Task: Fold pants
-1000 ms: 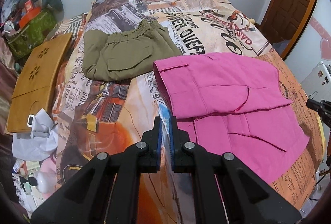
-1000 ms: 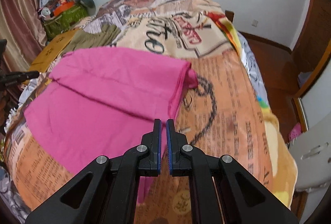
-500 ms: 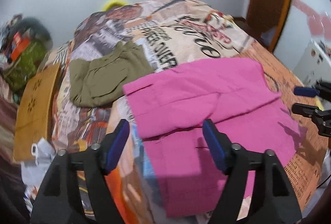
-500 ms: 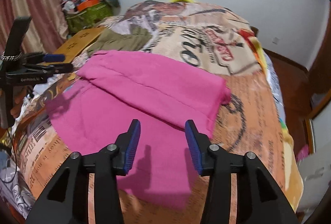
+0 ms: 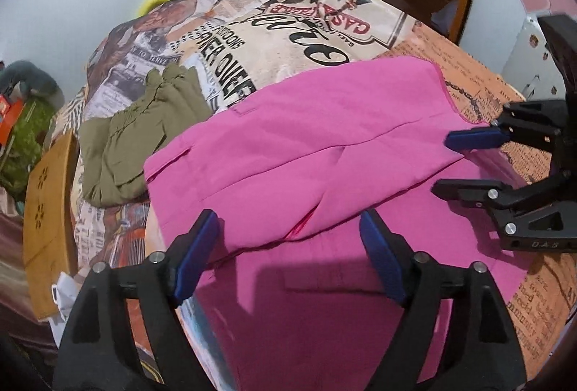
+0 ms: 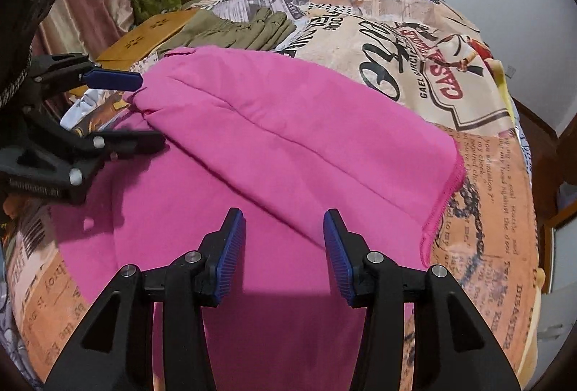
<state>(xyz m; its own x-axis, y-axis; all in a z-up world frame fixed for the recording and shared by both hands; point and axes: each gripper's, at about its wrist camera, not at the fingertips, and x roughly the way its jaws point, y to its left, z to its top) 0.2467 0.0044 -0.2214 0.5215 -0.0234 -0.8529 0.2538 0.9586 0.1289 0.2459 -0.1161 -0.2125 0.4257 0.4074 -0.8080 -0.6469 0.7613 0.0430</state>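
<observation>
Tongs [image 5: 288, 254] over pink pants [image 5: 324, 153] — printed bedspread [image 5: 306, 30].

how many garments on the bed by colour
pink pants: 1, partly folded, lying under both sets of open jaws
olive green garment: 1, lying beyond the pink one on the printed blanket
total: 2

Bedspread [image 6: 414, 66] print, upper right of right wrist view: "GAEL GARCIA", "CASA"; lower right edge: "DISASTER"; left wrist view, upper middle, upside down: "OVER"; right gripper [image 5: 454, 167] body, right edge: "D.A.S"; rest too small.
</observation>
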